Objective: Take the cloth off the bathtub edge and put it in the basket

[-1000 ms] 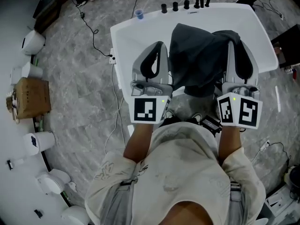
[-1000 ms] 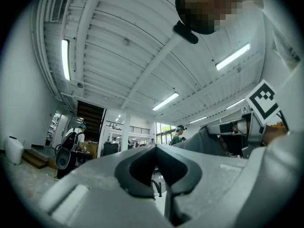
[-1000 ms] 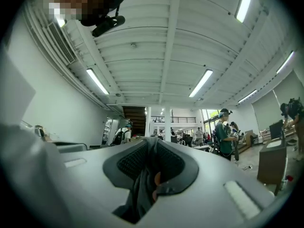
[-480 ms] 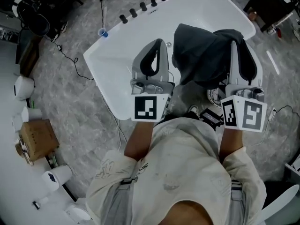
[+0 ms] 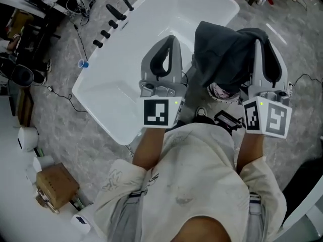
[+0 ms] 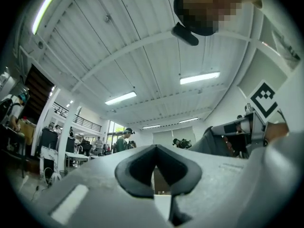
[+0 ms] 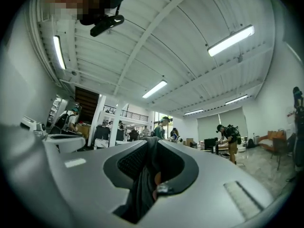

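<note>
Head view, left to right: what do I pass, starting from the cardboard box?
Cardboard box → blue cup → left gripper → cloth → right gripper. The bathtub spans much of the width, so it is left out.

Right gripper pinching a dark cloth, aimed up into a large hall

The right gripper (image 7: 151, 140) has its jaws closed together on a dark grey cloth (image 7: 142, 191), which is gathered in folds between the pads and runs down into the gripper's body. Beyond the tips are a white ribbed ceiling with strip lights (image 7: 230, 40), a railed balcony (image 7: 124, 113), and several people standing, one wearing a backpack (image 7: 227, 141).
</note>
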Demonstrator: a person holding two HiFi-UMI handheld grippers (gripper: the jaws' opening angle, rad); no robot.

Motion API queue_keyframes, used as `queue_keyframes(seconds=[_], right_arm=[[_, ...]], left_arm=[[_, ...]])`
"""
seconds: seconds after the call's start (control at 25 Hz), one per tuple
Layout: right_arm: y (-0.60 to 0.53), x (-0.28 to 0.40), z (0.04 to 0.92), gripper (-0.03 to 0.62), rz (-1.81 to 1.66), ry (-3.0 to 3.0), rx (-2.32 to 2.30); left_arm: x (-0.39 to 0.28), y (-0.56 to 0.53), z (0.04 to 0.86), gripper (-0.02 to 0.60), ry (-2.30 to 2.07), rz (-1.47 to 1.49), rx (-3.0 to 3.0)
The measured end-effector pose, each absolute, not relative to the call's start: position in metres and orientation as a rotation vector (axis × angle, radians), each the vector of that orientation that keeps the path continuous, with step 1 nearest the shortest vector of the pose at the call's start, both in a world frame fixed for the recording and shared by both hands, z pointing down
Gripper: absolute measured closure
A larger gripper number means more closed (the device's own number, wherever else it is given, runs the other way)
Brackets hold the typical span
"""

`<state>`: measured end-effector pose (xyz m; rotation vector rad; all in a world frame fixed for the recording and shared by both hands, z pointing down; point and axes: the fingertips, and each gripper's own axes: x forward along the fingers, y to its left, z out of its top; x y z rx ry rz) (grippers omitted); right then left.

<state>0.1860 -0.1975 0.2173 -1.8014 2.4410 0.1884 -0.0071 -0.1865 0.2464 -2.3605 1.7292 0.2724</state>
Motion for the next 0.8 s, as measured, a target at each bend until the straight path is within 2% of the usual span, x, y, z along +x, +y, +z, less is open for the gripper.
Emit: queue_keyframes(seconds=[0.36,0.8], right_arm=[[-0.186,0.291,0.236,0.53,0.157,2.249,-2.047],[-0.194,0.344,0.265,0.529,0.092,2.216,-2.16]], left_arm=[[0.088,-0.21,0.266,0.581,1.51,0.262,-2.541],[0.153,-0.225,0.279,0.581,1.38,0.257,-2.632]])
